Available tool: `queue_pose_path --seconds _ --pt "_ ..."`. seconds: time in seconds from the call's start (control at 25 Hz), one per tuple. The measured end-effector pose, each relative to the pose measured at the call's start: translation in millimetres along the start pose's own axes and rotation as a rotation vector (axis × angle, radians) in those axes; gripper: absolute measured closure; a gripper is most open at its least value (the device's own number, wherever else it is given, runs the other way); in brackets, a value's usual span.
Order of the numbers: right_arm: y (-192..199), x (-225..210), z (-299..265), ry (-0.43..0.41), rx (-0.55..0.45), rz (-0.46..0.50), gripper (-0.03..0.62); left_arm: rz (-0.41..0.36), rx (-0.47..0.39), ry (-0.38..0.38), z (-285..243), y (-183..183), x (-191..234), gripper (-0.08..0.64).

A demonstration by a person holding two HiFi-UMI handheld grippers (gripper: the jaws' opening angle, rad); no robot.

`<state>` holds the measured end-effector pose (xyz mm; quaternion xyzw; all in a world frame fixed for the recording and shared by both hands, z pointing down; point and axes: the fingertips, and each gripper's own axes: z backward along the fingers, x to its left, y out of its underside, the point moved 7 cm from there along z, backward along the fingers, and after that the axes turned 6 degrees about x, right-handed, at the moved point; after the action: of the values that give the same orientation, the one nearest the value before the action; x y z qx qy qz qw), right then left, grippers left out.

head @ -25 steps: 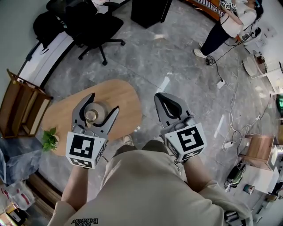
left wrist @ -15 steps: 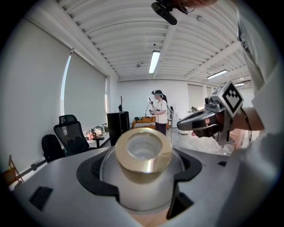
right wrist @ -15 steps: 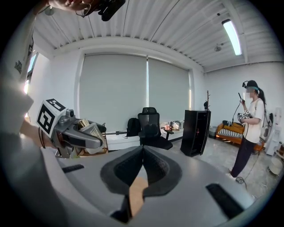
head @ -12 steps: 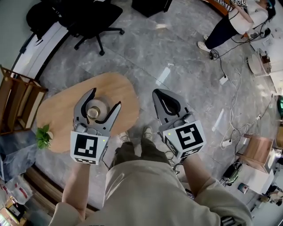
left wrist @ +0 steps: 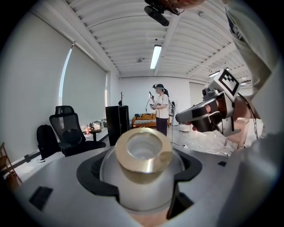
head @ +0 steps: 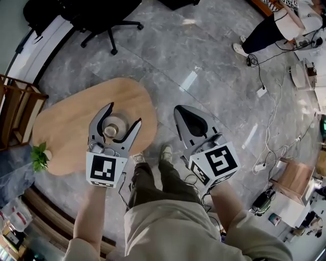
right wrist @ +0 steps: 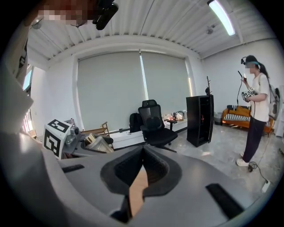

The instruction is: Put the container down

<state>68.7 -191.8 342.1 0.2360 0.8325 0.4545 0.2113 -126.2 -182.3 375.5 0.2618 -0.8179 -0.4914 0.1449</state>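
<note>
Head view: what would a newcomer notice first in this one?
The left gripper clamps a pale container with a gold neck, seen over the oval wooden table at left. Beside it, the right gripper hangs shut and empty above the grey floor.

You are in an office room that is used like a work lab. The wooden table [head: 66, 122] stands on a bare grey floor [head: 168, 56]. Past the table's far side is a black office chair [head: 104, 12] on wheels. Left of the table is a wooden rack [head: 15, 114]. A small green plant [head: 38, 157] sits at the table's left edge. Far to the table's right, cables [head: 265, 109] and a plug strip [head: 262, 92] lie loose on the floor. Another person [head: 275, 25] stands there too. The big windows have grey blinds [right wrist: 111, 93], and a long light [left wrist: 155, 56] is on the ceiling.
</note>
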Motion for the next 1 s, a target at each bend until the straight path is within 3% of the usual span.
queue_pose_path --seconds 0.16,0.48,0.68,1.0 --pt "32.2 -7.7 -23.9 -0.013 0.025 -0.020 0.595 0.024 -0.001 0.035 -30.2 41.0 -1.1 0.222" --pt "105.2 -3.8 -73.5 -0.069 0.128 0.009 0.595 -0.060 -0.017 0.137 -94.2 127.0 -19.6 0.222" --pt "151.5 -2.7 -105.6 -0.103 0.142 -0.013 0.595 -0.056 0.029 0.166 -133.4 186.0 -26.5 0.222" --pt "224.3 -15.3 -153.6 -0.090 0.213 -0.013 0.595 -0.091 0.136 0.191 -189.8 281.8 -34.1 0.222"
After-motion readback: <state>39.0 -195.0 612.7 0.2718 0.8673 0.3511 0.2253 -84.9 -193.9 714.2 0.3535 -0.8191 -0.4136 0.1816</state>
